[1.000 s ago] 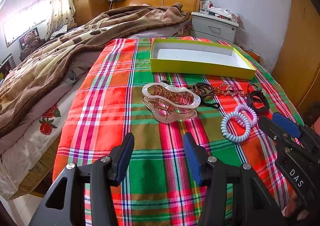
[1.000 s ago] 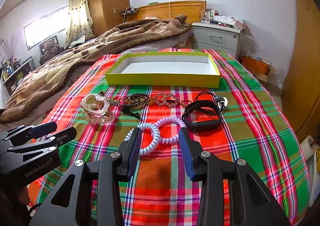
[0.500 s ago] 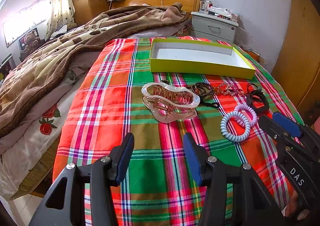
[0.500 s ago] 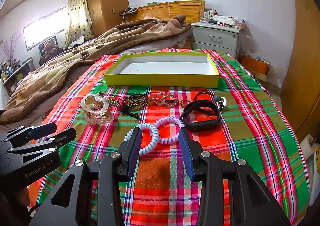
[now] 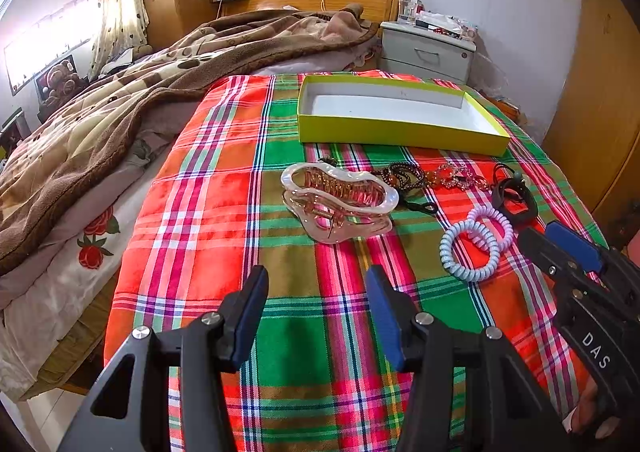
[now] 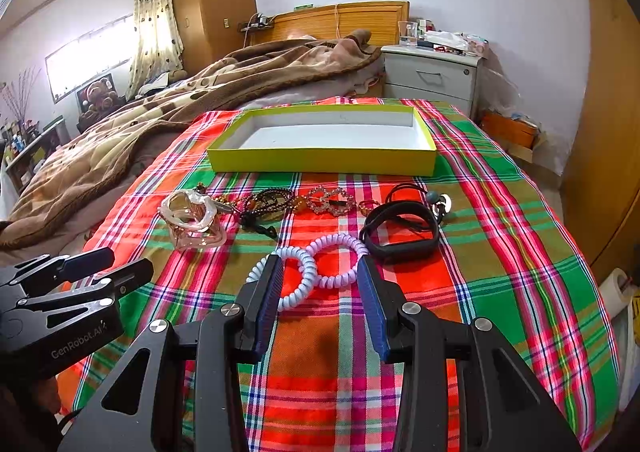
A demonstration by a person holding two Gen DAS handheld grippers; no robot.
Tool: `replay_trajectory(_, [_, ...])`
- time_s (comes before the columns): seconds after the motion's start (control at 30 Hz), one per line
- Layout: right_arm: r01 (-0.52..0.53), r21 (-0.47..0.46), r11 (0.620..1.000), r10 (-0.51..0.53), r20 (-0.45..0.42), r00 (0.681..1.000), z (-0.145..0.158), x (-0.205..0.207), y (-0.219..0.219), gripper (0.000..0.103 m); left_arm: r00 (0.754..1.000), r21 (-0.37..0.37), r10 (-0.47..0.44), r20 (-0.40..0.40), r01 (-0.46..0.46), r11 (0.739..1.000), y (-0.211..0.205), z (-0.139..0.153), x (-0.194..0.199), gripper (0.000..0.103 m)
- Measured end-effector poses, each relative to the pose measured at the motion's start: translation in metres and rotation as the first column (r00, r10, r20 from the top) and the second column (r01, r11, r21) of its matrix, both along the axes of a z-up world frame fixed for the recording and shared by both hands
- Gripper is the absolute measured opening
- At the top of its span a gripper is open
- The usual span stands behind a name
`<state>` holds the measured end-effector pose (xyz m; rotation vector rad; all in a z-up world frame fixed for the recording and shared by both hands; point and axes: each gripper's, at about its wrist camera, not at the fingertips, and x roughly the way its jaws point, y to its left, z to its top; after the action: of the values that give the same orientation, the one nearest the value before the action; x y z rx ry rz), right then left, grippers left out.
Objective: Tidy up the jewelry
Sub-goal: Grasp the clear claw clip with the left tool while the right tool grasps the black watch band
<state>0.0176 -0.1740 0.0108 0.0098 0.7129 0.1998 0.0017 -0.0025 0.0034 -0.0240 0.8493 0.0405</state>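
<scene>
An empty yellow-green box lies on the plaid cloth at the far side. In front of it lie a clear pink hair claw, dark bead bracelets, a rhinestone clip, a black band, a blue spiral hair tie and a lilac one. My left gripper is open, short of the claw. My right gripper is open, just short of the spiral ties.
The plaid cloth covers the bed's near end. A brown blanket is heaped to the left. A grey nightstand stands beyond the box. Wooden wardrobes line the right side.
Both grippers have barely moved; the right one has edged slightly closer to the spiral hair ties. Nothing was picked up.
</scene>
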Motion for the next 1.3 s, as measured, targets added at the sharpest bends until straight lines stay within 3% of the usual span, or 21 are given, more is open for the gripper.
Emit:
replay_trajectory(0.5, [0.004,0.009,1.0,-0.004,-0.001,1.0,0.001,0.004,-0.004,0.04,1.0,-0.014,-0.003,-0.012,0.002,1.0,0.003,0.0,0.006,0.053])
replay_trajectory(0.93, [0.1,0.005,0.995,-0.1,0.012,0.995,0.01,0.037,-0.048,0.04,0.997,-0.202,-0.012,-0.072,-0.003,0.979,0.028,0.001,0.044,0.053])
replay_trajectory(1.1, [0.133,-0.021,0.991,-0.133,-0.032,0.991,0.006,0.063,-0.073,0.048,0.995,-0.222,0.015,-0.097,-0.036,0.974,0.033,0.003,0.06,0.053])
replay_trajectory(1.3, [0.059,-0.008,0.998,-0.059,-0.12,0.991,-0.009,0.08,-0.078,0.048,0.99,-0.205,0.024,-0.141,-0.053,0.977,0.03,-0.004,0.077,0.054])
